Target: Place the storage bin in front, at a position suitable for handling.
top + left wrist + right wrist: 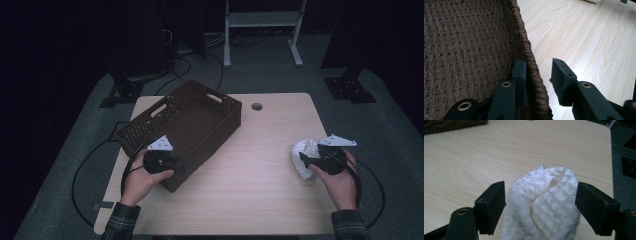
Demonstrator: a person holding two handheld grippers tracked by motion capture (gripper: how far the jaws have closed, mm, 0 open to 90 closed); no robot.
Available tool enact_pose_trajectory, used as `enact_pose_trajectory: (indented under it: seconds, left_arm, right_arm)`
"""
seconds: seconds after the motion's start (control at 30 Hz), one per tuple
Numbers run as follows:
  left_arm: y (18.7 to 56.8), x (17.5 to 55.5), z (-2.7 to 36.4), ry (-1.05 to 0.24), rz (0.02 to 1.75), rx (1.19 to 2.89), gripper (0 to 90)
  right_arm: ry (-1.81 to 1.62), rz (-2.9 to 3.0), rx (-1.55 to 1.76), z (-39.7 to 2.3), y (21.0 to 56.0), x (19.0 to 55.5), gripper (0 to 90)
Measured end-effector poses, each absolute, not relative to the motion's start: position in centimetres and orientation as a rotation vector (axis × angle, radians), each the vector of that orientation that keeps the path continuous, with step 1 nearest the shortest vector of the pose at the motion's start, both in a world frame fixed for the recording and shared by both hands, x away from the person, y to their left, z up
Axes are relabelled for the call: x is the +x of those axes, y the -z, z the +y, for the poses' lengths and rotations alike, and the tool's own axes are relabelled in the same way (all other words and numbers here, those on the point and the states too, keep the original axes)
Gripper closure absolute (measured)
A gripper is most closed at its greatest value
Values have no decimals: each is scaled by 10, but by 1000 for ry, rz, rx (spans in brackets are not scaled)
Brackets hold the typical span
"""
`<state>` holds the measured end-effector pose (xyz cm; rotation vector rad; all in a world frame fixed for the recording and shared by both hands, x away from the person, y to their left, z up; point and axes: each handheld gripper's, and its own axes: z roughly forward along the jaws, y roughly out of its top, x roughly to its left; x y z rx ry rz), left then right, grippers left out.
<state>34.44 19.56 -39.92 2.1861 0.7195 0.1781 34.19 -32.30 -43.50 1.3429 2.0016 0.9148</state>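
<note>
A dark brown woven basket (215, 137) sits turned at an angle on the left half of the light wooden table (260, 165). My left gripper (182, 162) is at its near corner. In the left gripper view the jaws (539, 71) straddle the braided rim (524, 37), one finger (520, 75) against the inner wall and the other outside with a sliver of table showing. A crumpled white cloth (306, 148) lies near the right edge. My right gripper (304, 160) stands open around the cloth (544, 202), which sits bunched up between the wide-set jaws (540, 195).
A round hole (257, 106) sits in the table near its far edge. Bare tabletop (250, 185) stretches between the basket and the cloth. The table's right edge (611, 157) runs close to the cloth. A white frame (262, 20) and cables lie on the floor behind.
</note>
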Motion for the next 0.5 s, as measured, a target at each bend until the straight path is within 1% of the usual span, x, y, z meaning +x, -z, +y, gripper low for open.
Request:
enact_pose_trajectory:
  seconds: [0.1,0.17,0.5]
  left_arm:
    - [399,344,196,-179,719,2186,651]
    - [399,344,195,-180,719,2186,650]
    - [399,344,195,-184,718,2189,646]
  right_arm:
    - [-916,1990,1373,-329,435,343,191]
    - [-910,2002,1392,-332,439,344,188]
    - [-876,2076,1348,-313,457,350,224]
